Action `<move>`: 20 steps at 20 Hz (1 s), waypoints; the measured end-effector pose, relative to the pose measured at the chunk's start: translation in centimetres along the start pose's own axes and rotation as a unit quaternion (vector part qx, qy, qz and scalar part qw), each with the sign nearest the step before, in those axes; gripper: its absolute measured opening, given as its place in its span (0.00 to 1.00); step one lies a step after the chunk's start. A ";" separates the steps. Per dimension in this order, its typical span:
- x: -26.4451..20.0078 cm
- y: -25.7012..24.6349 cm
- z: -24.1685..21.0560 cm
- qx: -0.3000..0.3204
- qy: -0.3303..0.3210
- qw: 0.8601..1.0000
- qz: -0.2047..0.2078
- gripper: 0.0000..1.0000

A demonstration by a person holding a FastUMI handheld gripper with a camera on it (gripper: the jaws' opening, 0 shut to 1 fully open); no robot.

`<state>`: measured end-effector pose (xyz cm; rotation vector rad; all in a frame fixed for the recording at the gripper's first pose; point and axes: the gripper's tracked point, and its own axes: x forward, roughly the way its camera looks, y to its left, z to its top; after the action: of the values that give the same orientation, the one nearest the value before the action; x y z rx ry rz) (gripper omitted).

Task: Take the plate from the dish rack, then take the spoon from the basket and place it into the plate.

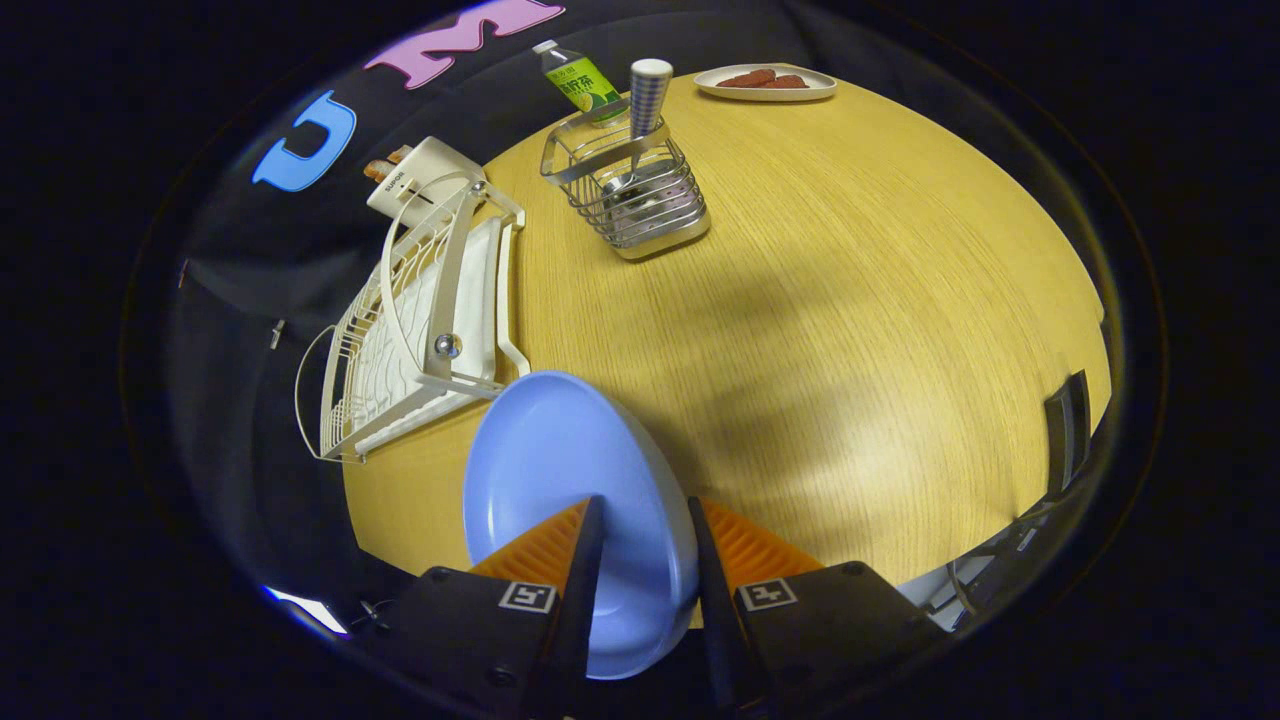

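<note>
A round wooden table fills the booth, with black cloth walls behind it. At the table's near left edge sits a white wire rack, its slots bare, with a white box just behind it. Held up in front of the rack is a pale blue plate, tilted on edge, its rim caught between the two fingers of the gripper; both fingers press on the plate, one on each face, so the jaws are closed on it. Beyond the plate, toward the far side of the table, stands a metal wire basket. A spoon with a checked handle stands upright inside the basket. Just behind the basket is a green bottle, leaning. Farther along the far edge lies a small white dish holding reddish-brown pieces of food.
</note>
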<state>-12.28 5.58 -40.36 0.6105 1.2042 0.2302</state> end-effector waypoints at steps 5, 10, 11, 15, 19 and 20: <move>-0.1 -2.2 0.9 -0.048 -0.015 0.997 -0.058 0.50; -2.5 -1.7 3.7 -0.071 -0.057 0.994 -0.060 0.50; -3.5 -1.2 4.8 -0.082 -0.075 0.992 -0.058 0.50; -8.3 1.6 10.0 -0.131 -0.169 0.976 -0.039 0.50; -11.7 2.7 15.3 -0.184 -0.235 0.953 -0.054 0.62; -11.9 2.8 16.3 -0.197 -0.240 0.949 -0.057 0.63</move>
<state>-1.11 -2.99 -25.62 0.2219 0.6903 0.2022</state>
